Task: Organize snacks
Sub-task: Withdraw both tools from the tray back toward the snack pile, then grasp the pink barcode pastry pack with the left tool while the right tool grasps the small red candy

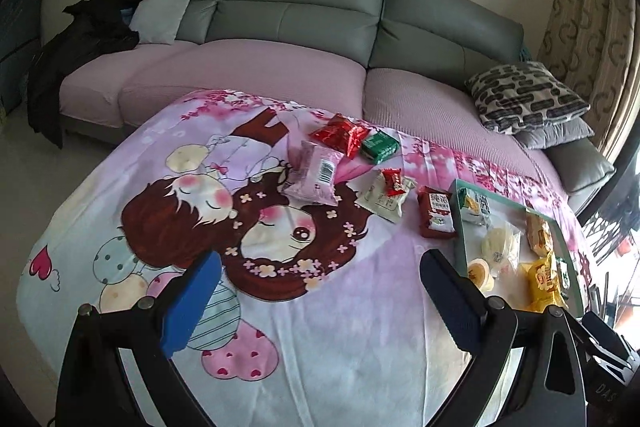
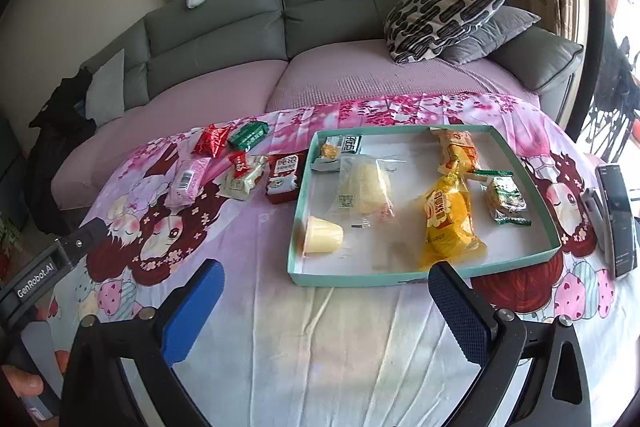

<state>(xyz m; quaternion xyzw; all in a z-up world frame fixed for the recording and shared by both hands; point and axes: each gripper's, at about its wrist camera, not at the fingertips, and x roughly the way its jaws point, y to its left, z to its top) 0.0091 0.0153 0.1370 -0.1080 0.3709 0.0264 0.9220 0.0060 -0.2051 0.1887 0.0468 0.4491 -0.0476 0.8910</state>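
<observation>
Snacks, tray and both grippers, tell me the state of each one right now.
Left gripper: open, empty.
Right gripper: open, empty.
Teal tray: partly filled.
Jelly cup: in tray, on its side.
Yellow packet: in tray.
Dark red packet: outside, beside tray.

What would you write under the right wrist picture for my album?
Open right gripper hovers before a teal tray of snacks, with more packets waiting on the cartoon cloth.

Soft daylight from right — fisheye-warped edges
</observation>
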